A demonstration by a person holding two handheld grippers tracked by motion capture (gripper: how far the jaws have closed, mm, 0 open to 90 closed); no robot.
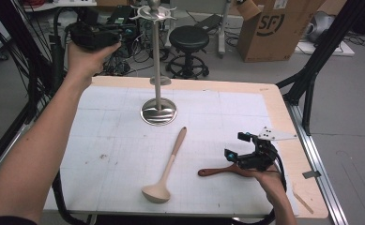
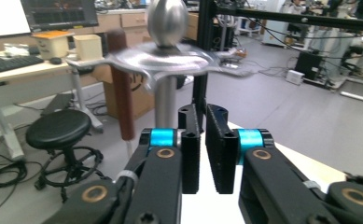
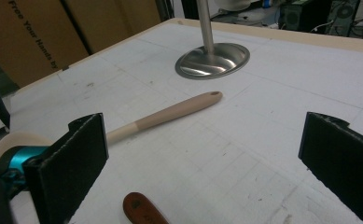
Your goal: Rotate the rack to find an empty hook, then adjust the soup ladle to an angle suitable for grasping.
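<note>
While left tool [image 2: 202, 149] nearly closed by stand [image 1: 157, 70], right tool [image 3: 207, 154] wide over brown spatula [image 3: 142, 210].

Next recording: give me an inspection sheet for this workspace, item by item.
Surface: white gridded table, scuffed, with a wooden edge.
Job's things: metal utensil stand upright at the back; beige ladle lying flat; brown wooden utensil lying flat under the right hand-held gripper.
Clutter: nothing seen on the table.
Grippers: left hand-held gripper raised near the stand's top, jaws nearly together, holding nothing; right one wide open over the brown handle.
Cables: black cable at the table's front left.
Surroundings: stool, cardboard box, floor cables.
</note>
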